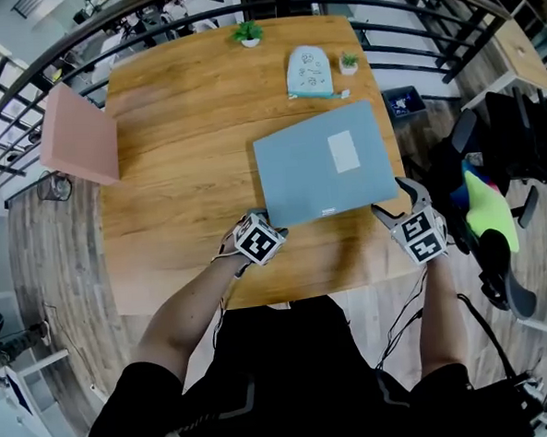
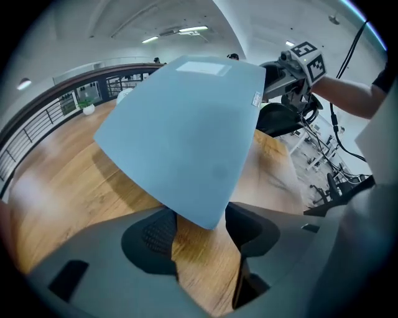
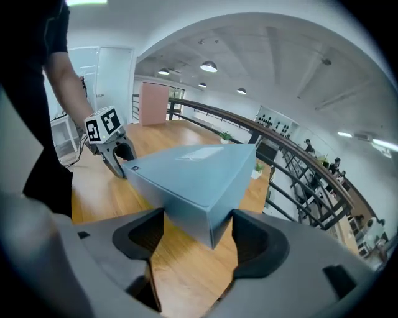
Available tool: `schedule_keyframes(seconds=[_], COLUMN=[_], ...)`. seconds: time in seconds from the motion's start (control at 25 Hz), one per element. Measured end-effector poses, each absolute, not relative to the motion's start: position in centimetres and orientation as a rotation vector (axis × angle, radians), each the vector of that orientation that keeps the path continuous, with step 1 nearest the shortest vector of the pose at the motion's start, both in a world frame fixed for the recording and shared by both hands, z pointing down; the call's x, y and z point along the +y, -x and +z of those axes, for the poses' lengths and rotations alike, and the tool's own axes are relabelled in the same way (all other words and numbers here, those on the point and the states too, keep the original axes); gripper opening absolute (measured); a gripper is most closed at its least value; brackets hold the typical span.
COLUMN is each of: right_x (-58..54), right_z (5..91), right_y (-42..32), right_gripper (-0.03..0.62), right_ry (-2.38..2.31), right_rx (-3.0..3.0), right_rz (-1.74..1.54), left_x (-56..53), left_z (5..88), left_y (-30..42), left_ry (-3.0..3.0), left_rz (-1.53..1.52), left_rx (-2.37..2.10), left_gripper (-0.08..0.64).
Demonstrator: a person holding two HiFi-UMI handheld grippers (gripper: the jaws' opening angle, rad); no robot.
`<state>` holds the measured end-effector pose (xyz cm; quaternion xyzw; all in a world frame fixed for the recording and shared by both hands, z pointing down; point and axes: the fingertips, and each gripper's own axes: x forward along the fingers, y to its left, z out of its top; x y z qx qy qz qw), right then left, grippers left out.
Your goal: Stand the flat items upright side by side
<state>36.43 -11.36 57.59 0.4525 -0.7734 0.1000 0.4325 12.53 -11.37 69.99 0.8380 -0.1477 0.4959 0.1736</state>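
A flat blue box (image 1: pixel 324 164) with a white label lies near the table's right edge, its near edge tilted up off the wood. My left gripper (image 1: pixel 272 222) grips its near left corner and my right gripper (image 1: pixel 395 204) its near right corner. In the left gripper view the box (image 2: pixel 186 124) slopes up over its shadow, its corner pinched between the pads of that gripper (image 2: pixel 200 227). The right gripper view shows the box (image 3: pixel 193 174) corner wedged between the pads of the right gripper (image 3: pixel 198 233). A pink flat box (image 1: pixel 79 137) stands upright at the table's left edge.
The wooden table (image 1: pixel 178 173) also holds a pale patterned pouch (image 1: pixel 308 72) and two small potted plants (image 1: pixel 248 32) (image 1: pixel 348 62) at the far side. A dark railing (image 1: pixel 25 90) curves round the table. A chair with green fabric (image 1: pixel 490 213) stands to the right.
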Motion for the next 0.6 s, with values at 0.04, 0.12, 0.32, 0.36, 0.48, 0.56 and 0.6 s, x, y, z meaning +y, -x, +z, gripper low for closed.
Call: schedule_keyframes(seconds=[0.04, 0.12, 0.32, 0.36, 0.48, 0.56, 0.6], right_x=[-11.6, -12.1, -13.5, -13.8, -14.9, -15.6, -15.9], right_z=[56.8, 55.4, 51.4, 50.7, 48.9, 48.3, 48.2], right_y=[-35.9, -35.0, -32.7, -32.1, -30.4, -29.7, -29.4], right_gripper=[0.353, 0.351, 0.347, 0.347, 0.345, 0.342, 0.341], right_ry=[-1.115, -1.092, -1.051, -1.037, -1.001, -0.989, -0.982], right_rx=[-1.919, -1.901, -1.851, -1.840, -1.798, -1.773, -1.764], right_rz=[0.216, 0.153, 0.000, -0.034, -0.132, -0.174, -0.189], left_x=[-11.2, -10.8, -10.9, -10.9, -10.9, -11.1, -11.2], left_z=[70.0, 69.7, 68.8, 68.7, 68.8, 68.9, 69.0], left_y=[-12.3, -12.0, -11.6, -11.5, -11.2, -11.1, -11.1], left_ry=[-2.373, -2.376, -2.413, -2.416, -2.416, -2.425, -2.425], left_rz=[1.416, 1.433, 1.385, 1.385, 1.390, 1.376, 1.374], left_rx=[-0.396, -0.351, -0.335, -0.332, -0.312, -0.315, -0.319], left_gripper=[0.259, 0.251, 0.250, 0.250, 0.250, 0.249, 0.247])
